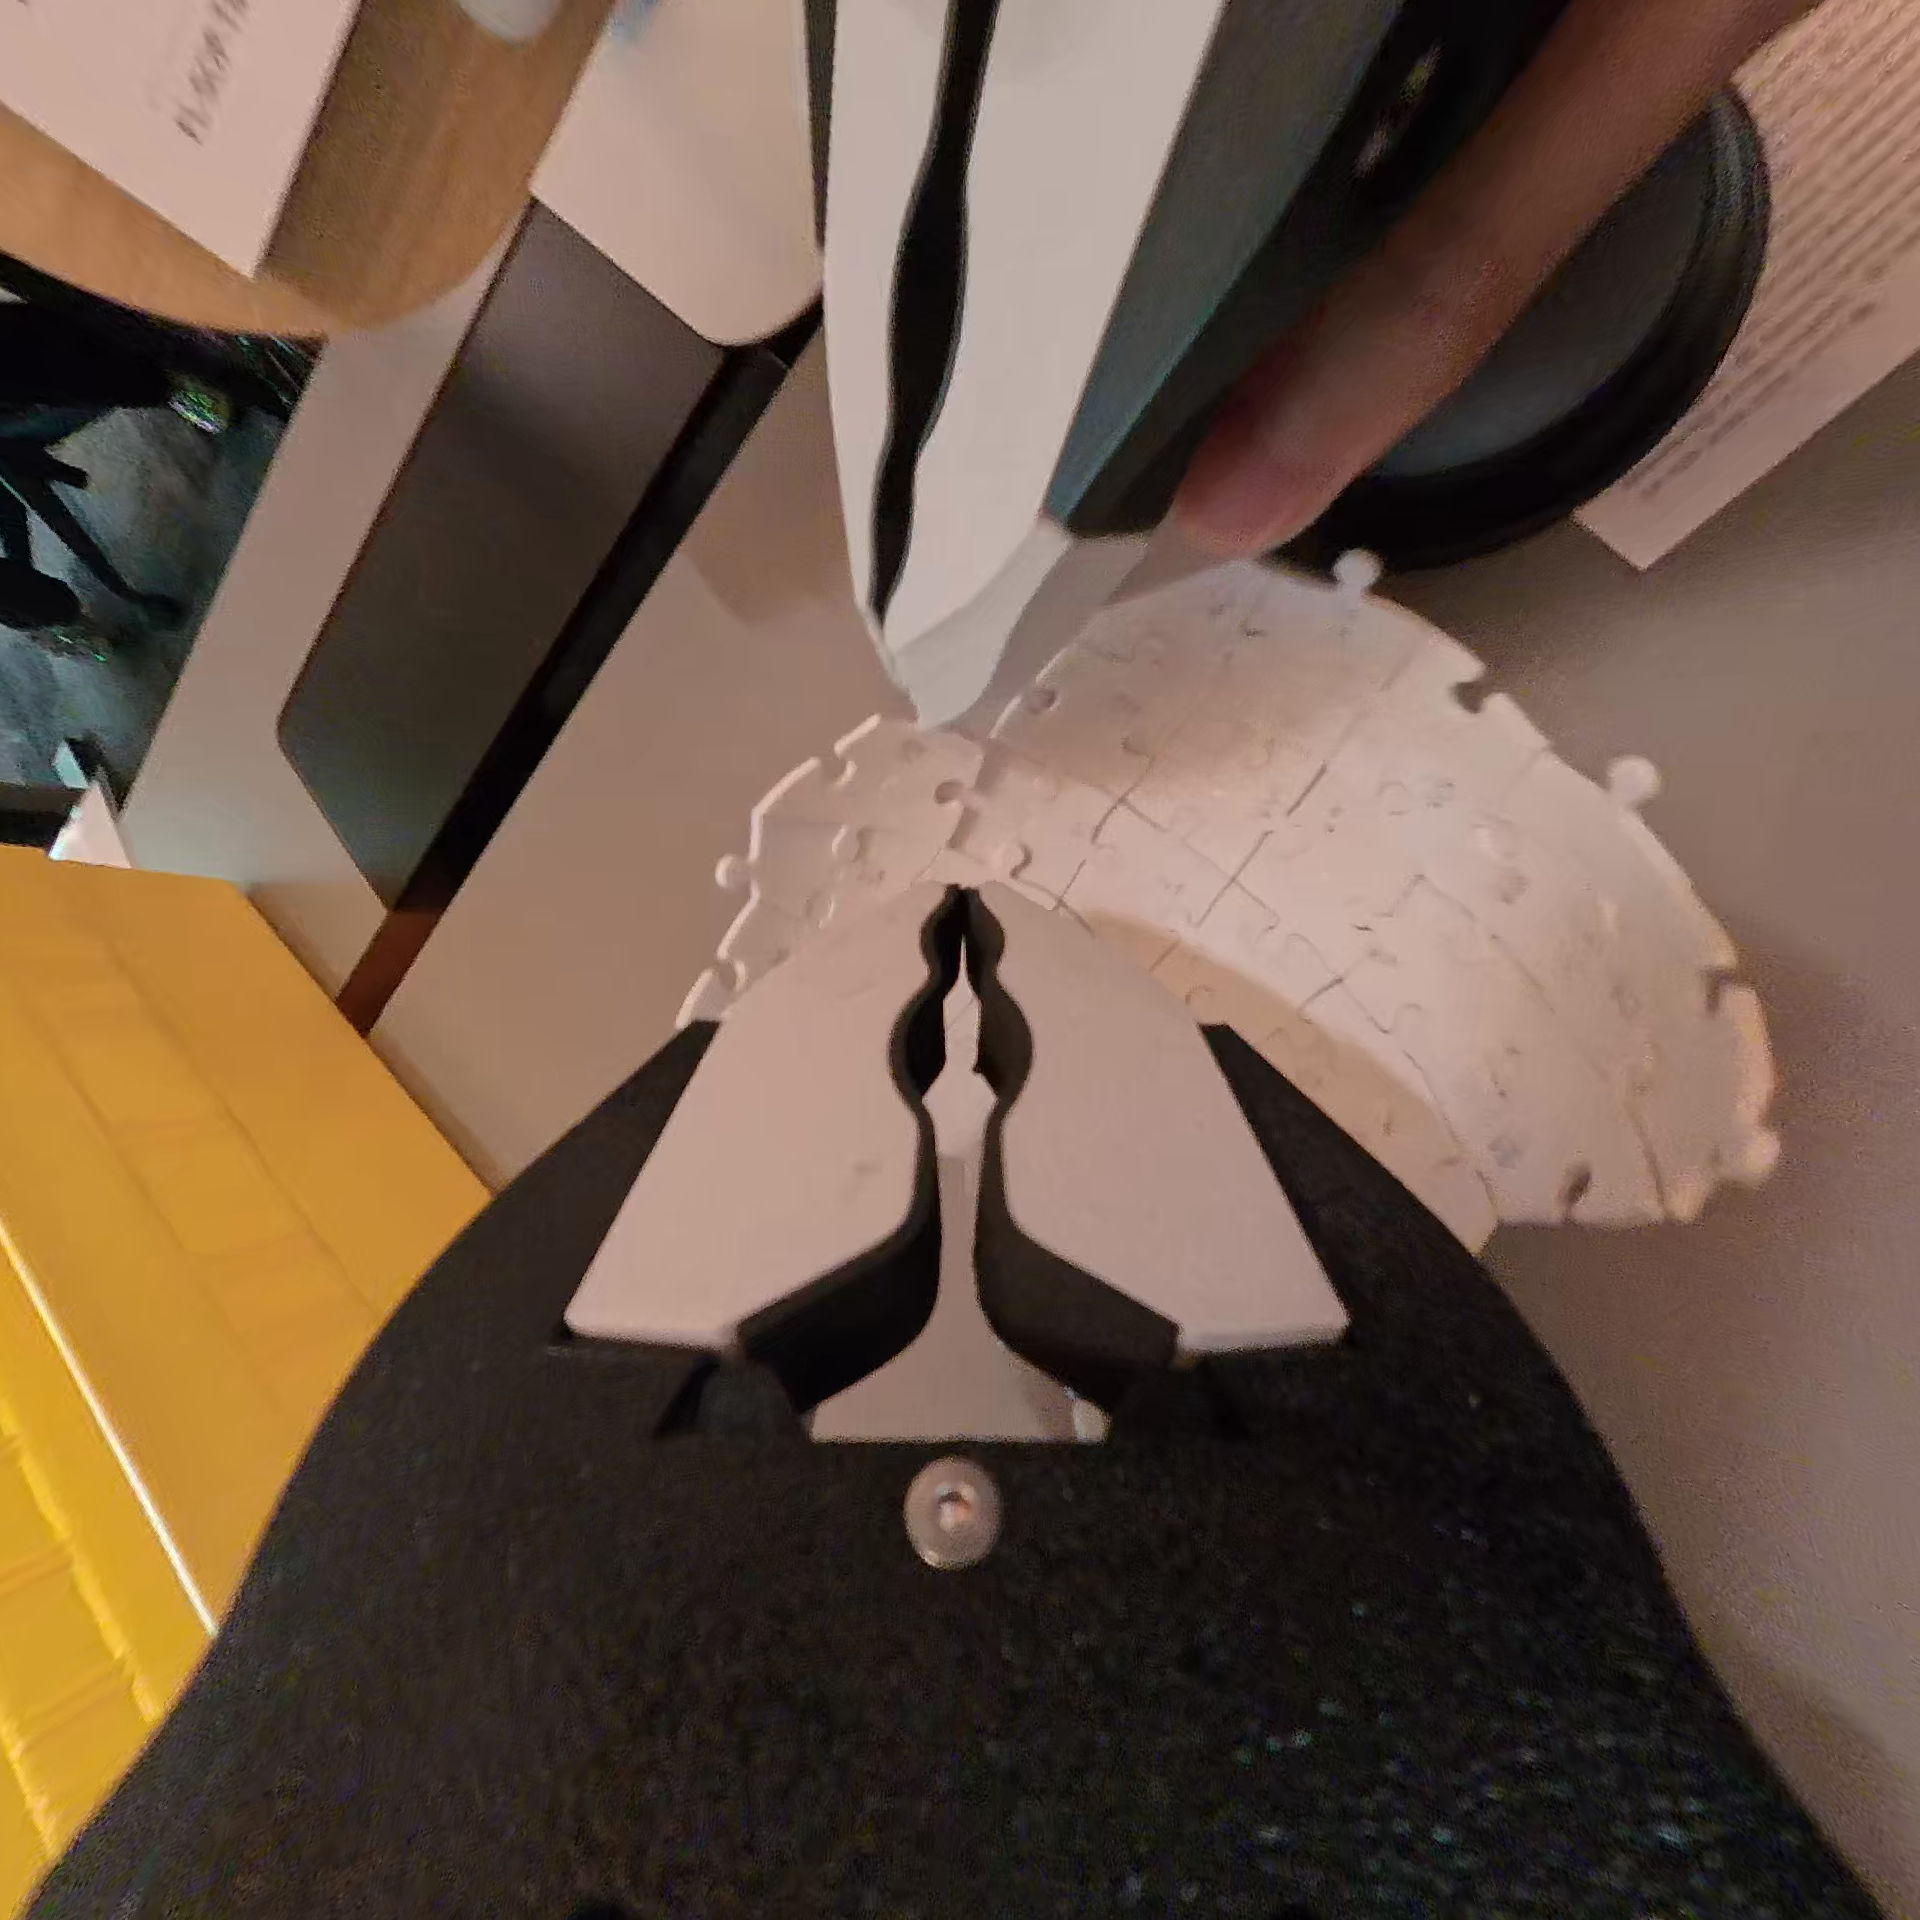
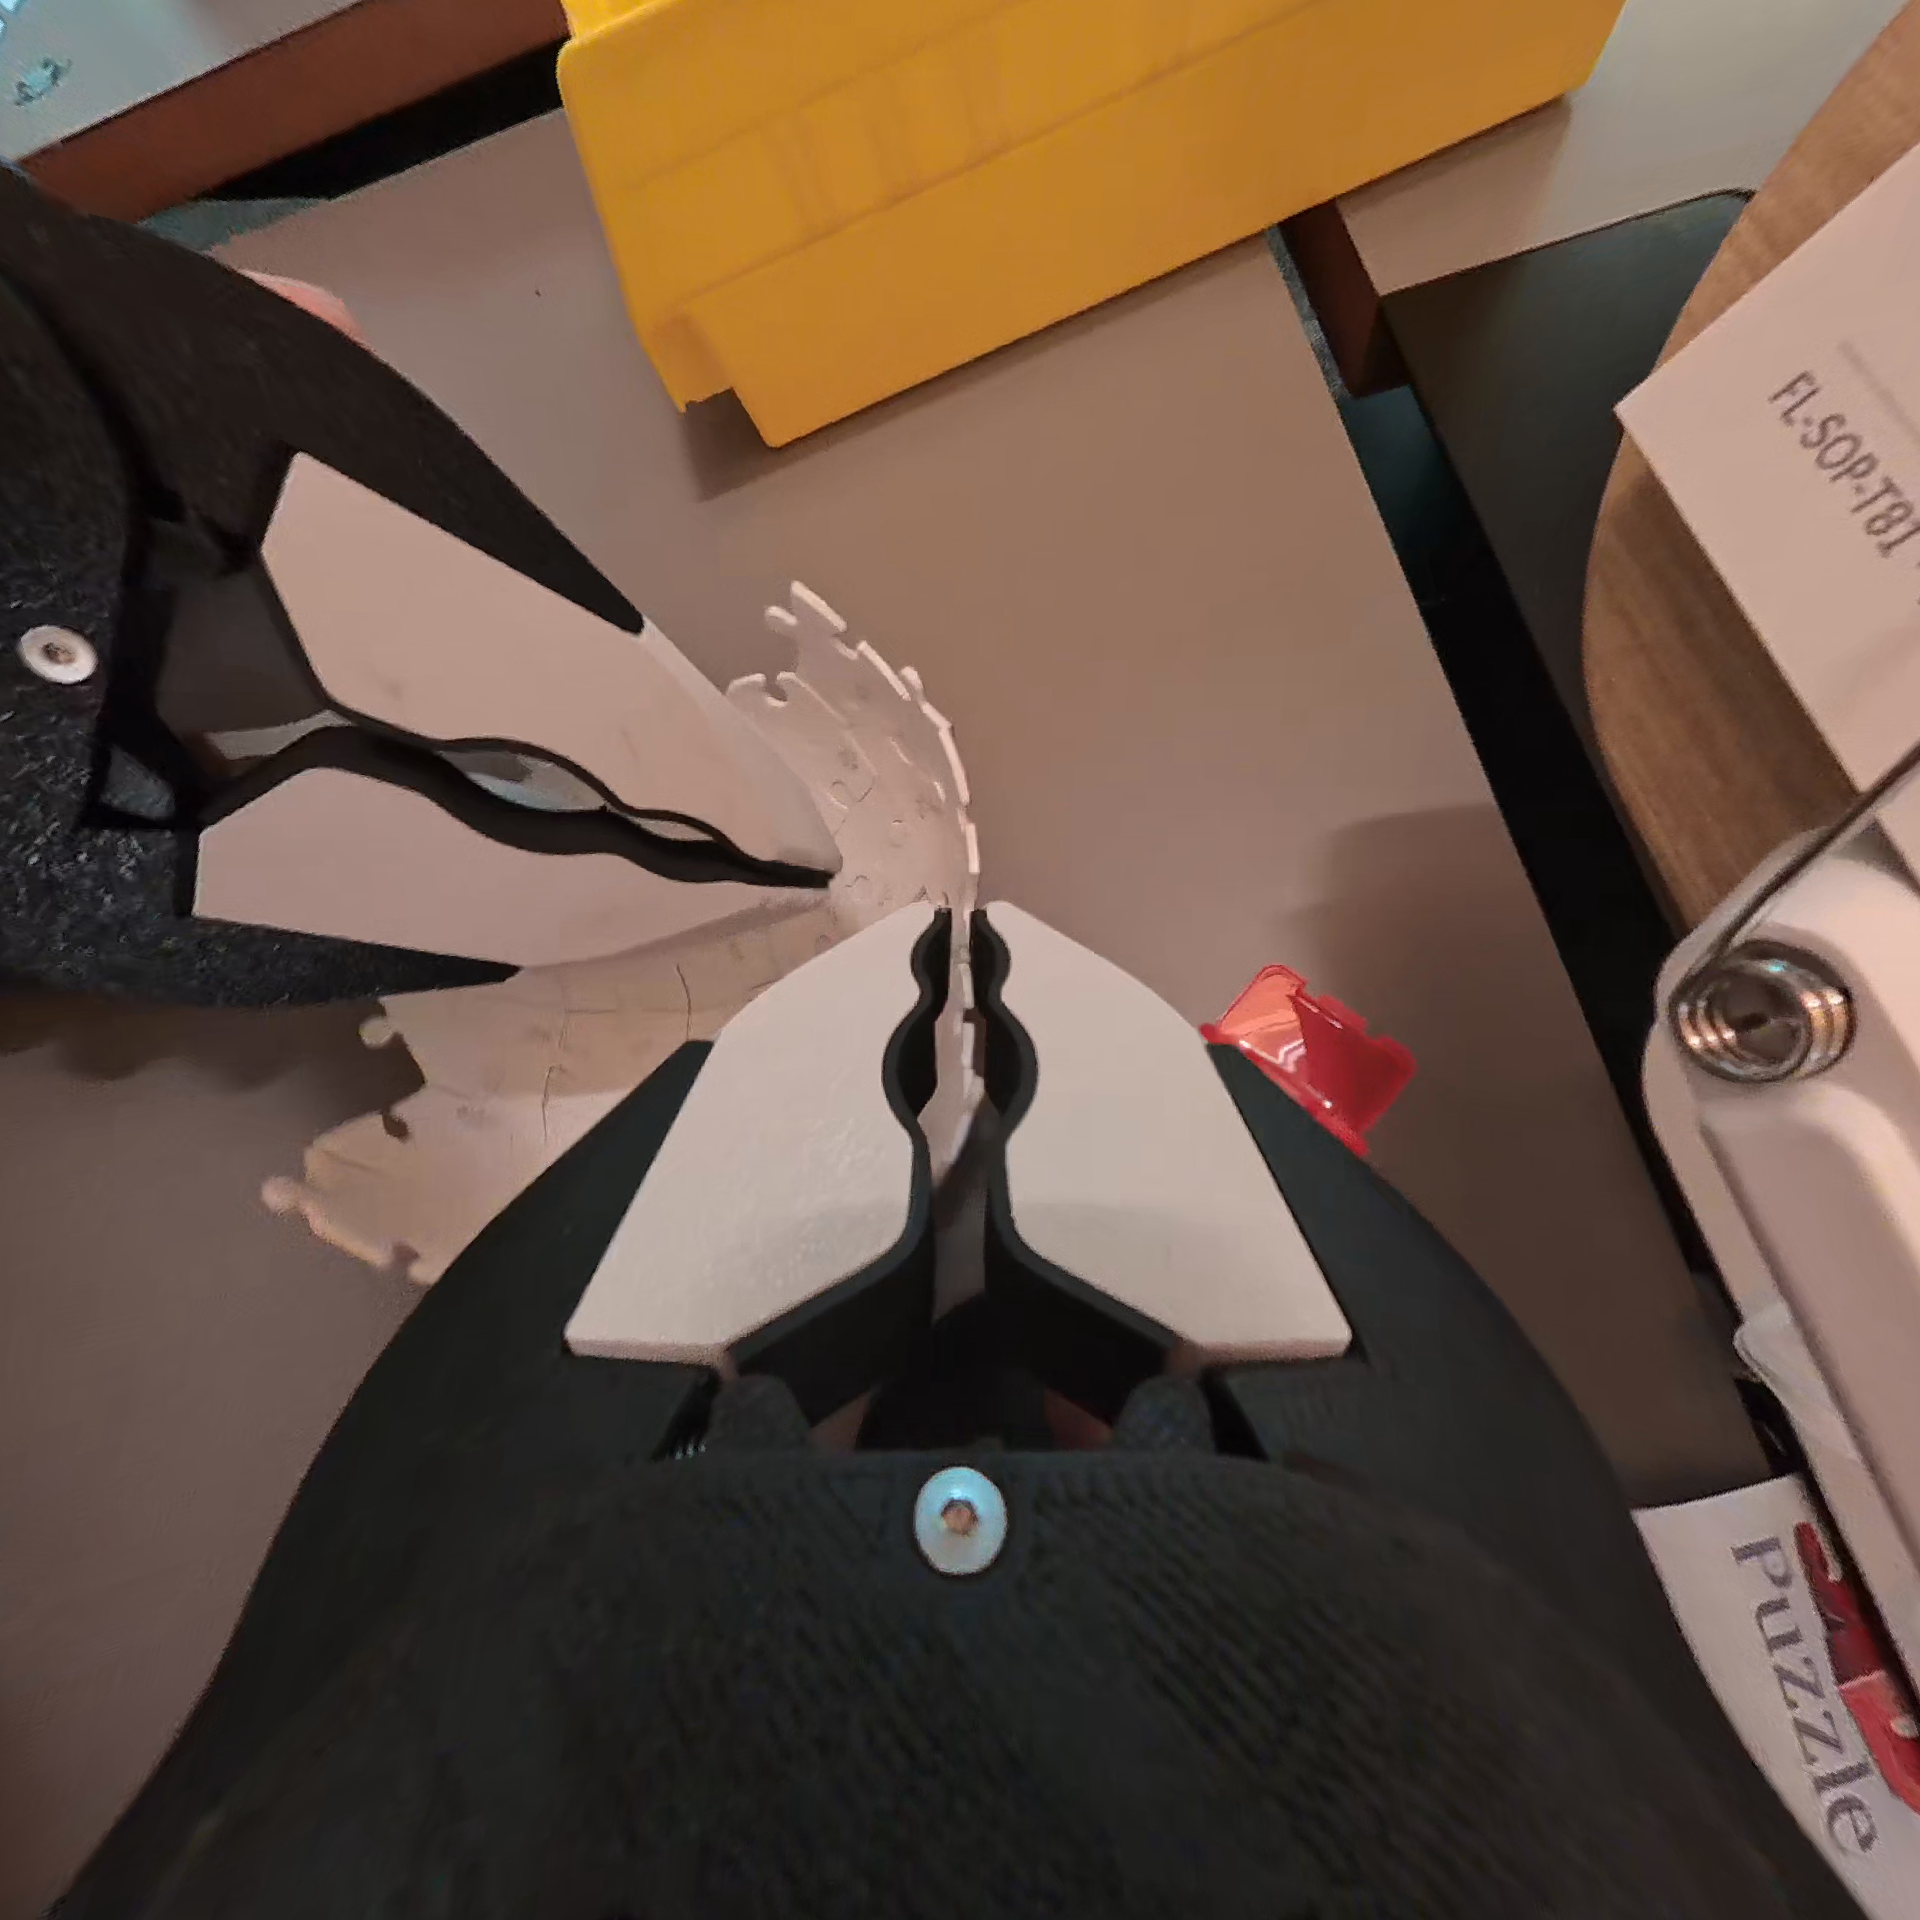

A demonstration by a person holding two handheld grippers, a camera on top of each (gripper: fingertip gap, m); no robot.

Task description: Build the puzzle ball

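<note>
A white, curved, partly built puzzle ball shell [image 1: 1351,883] is held above the grey table [image 1: 1662,1351]. My left gripper [image 1: 961,904] is shut on the shell's near edge. My right gripper [image 1: 925,707] comes in from above and pinches a smaller curved section [image 1: 831,831] where it meets the shell. In the right wrist view my right gripper [image 2: 961,920] is shut on a thin curved strip of the shell [image 2: 520,1049]. My left gripper [image 2: 826,878] reaches in from the left, shut on the same shell, its tips close to mine.
A yellow bin [image 2: 1039,208] stands at the back of the table and shows in the left wrist view [image 1: 156,1195]. A red clear plastic part [image 2: 1309,1049] lies right of my right gripper. White printed sheets [image 2: 1766,520] and a white device with a spring [image 2: 1818,1091] lie at the right. Only a small space, under 4 cm, lies between the two pairs of fingers.
</note>
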